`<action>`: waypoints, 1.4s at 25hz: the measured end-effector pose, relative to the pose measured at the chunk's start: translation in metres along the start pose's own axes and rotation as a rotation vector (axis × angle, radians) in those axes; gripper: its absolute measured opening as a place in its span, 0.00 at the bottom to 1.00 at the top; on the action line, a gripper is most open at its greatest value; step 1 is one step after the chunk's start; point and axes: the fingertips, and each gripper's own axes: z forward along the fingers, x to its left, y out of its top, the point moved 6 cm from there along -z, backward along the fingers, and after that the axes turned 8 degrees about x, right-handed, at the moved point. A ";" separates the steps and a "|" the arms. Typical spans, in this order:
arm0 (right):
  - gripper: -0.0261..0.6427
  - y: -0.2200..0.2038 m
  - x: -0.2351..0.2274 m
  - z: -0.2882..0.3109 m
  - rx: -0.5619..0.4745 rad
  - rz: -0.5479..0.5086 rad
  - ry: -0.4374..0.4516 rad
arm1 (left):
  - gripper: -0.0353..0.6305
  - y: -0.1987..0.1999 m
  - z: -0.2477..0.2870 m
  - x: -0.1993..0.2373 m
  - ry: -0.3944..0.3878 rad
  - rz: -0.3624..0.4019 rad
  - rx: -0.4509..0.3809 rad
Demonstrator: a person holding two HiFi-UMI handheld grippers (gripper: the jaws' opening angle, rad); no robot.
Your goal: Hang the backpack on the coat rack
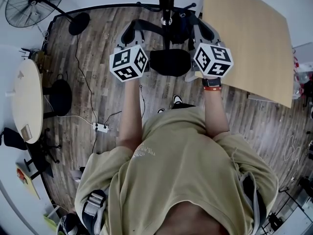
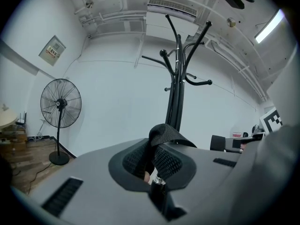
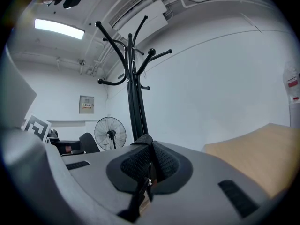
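The black backpack [image 1: 169,61] hangs between my two grippers, right in front of the coat rack [image 1: 166,4]. My left gripper [image 1: 133,33] is shut on a black webbing shoulder strap [image 2: 165,134] that loops up out of its closed jaws. A second strap [image 3: 143,143] is pinched the same way in my right gripper [image 1: 204,32]. Both grippers point level at the rack. In the left gripper view the coat rack [image 2: 177,78] stands straight ahead, its curved black hooks well above the strap. In the right gripper view the coat rack [image 3: 133,78] rises just left of centre.
A standing fan [image 1: 34,1] is at the far left on the wooden floor, with a round table [image 1: 27,99] and a power strip [image 1: 100,127] nearer. A tan wooden tabletop [image 1: 249,38] lies close on the right. The white wall [image 2: 117,102] is behind the rack.
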 end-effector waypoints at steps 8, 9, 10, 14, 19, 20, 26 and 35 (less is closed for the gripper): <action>0.07 -0.027 -0.016 0.016 0.076 -0.001 -0.031 | 0.09 -0.035 0.013 0.018 0.056 0.001 0.080; 0.06 -0.032 -0.017 0.018 0.086 -0.001 -0.034 | 0.09 -0.039 0.014 0.019 0.059 0.006 0.091; 0.06 -0.037 -0.017 0.020 0.098 -0.001 -0.035 | 0.09 -0.044 0.015 0.020 0.062 0.012 0.103; 0.06 -0.056 -0.018 0.027 0.150 -0.006 -0.039 | 0.09 -0.065 0.020 0.021 0.070 0.040 0.154; 0.06 -0.082 -0.018 0.029 0.208 -0.015 -0.043 | 0.09 -0.089 0.020 0.020 0.073 0.060 0.205; 0.06 -0.086 -0.019 0.030 0.219 -0.015 -0.043 | 0.09 -0.093 0.020 0.020 0.074 0.063 0.214; 0.06 -0.113 -0.019 0.035 0.284 -0.029 -0.051 | 0.09 -0.118 0.022 0.023 0.078 0.075 0.270; 0.07 -0.164 -0.030 0.034 0.410 -0.022 -0.080 | 0.09 -0.174 0.021 0.025 0.073 0.042 0.393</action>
